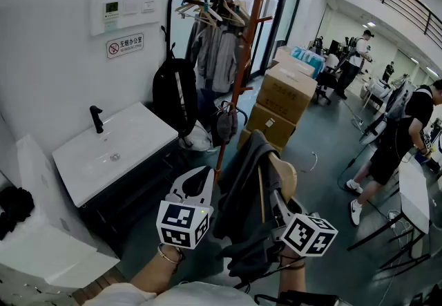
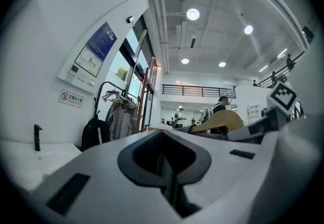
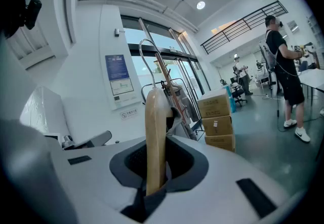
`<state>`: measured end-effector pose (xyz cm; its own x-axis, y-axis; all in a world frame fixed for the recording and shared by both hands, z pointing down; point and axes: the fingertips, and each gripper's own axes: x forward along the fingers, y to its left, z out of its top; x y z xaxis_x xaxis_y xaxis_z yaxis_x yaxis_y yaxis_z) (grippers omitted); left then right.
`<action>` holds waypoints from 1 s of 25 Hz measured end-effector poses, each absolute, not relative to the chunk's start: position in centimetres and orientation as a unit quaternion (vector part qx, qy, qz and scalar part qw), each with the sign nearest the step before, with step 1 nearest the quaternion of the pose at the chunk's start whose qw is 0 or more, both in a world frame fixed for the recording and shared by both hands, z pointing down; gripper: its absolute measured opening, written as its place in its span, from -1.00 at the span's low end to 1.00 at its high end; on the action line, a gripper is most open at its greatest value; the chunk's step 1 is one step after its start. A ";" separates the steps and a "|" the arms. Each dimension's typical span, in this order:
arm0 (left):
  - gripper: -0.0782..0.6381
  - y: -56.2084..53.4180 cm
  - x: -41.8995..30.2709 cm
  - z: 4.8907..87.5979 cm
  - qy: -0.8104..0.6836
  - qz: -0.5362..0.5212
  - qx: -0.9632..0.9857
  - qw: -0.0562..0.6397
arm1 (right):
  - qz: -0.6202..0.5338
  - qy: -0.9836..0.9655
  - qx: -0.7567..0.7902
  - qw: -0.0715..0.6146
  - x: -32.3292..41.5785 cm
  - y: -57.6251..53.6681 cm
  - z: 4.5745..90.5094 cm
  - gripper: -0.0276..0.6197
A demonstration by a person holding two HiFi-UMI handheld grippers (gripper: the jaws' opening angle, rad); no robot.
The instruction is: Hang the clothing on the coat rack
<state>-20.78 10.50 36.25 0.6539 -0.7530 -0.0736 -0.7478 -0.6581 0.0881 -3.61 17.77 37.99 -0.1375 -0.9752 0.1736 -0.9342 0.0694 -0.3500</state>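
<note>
A dark grey garment (image 1: pixel 242 194) hangs on a wooden hanger (image 1: pixel 284 172), low in the middle of the head view. My right gripper (image 1: pixel 275 195) is shut on the hanger's wooden body (image 3: pixel 155 137). Its metal hook (image 3: pixel 147 51) points up between the jaws of my right gripper (image 3: pixel 154 187). The red-brown coat rack (image 1: pixel 243 66) with side pegs stands just beyond, and a bag hangs low on it. My left gripper (image 1: pixel 199 179) is beside the garment on its left, shut with nothing in it (image 2: pixel 169 177). From the left gripper view the hanger (image 2: pixel 223 121) shows at the right.
A black clothes rail (image 1: pixel 207 4) with hangers and grey clothes stands behind the rack, with a black backpack (image 1: pixel 174 94) on it. At the left is a white sink cabinet (image 1: pixel 138 135), and stacked cardboard boxes (image 1: pixel 283 101) sit beyond the rack. People (image 1: pixel 397 142) stand by tables at the right.
</note>
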 end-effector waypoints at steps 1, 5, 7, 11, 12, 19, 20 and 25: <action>-0.75 10.3 -20.8 36.2 -0.412 -0.051 0.909 0.025 | -0.189 0.729 -0.656 0.051 -3.7 17.7 37.9 -0.73; -0.75 9.9 -20.9 36.5 -0.407 -0.049 0.912 0.026 | -0.177 0.725 -0.664 0.046 -3.8 17.6 37.7 -0.73; -0.75 9.8 -21.1 36.8 -0.404 -0.048 0.913 0.026 | -0.175 0.722 -0.668 0.046 -3.9 17.7 37.8 -0.73; -0.75 9.4 -21.8 36.9 -0.400 -0.048 0.915 0.027 | -0.173 0.715 -0.676 0.050 -4.1 17.8 37.7 -0.73; -0.75 9.4 -22.0 36.9 -0.399 -0.048 0.915 0.027 | -0.173 0.712 -0.678 0.051 -4.1 17.9 37.7 -0.73; -0.75 8.9 -23.5 37.1 -0.393 -0.048 0.918 0.030 | -0.180 0.696 -0.691 0.066 -4.6 18.2 37.7 -0.73; -0.75 8.8 -23.7 37.2 -0.393 -0.049 0.918 0.032 | -0.180 0.695 -0.693 0.065 -4.7 18.3 37.8 -0.73; -0.75 8.7 -23.6 37.8 -0.385 -0.044 0.921 0.037 | -0.188 0.687 -0.698 0.073 -4.6 18.2 38.2 -0.73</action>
<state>-23.63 8.74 37.76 0.6994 -0.7128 -0.0524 -0.7064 -0.7005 0.1019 -4.61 18.20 38.19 -0.0154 -0.9866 0.1627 -0.9317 -0.0449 -0.3604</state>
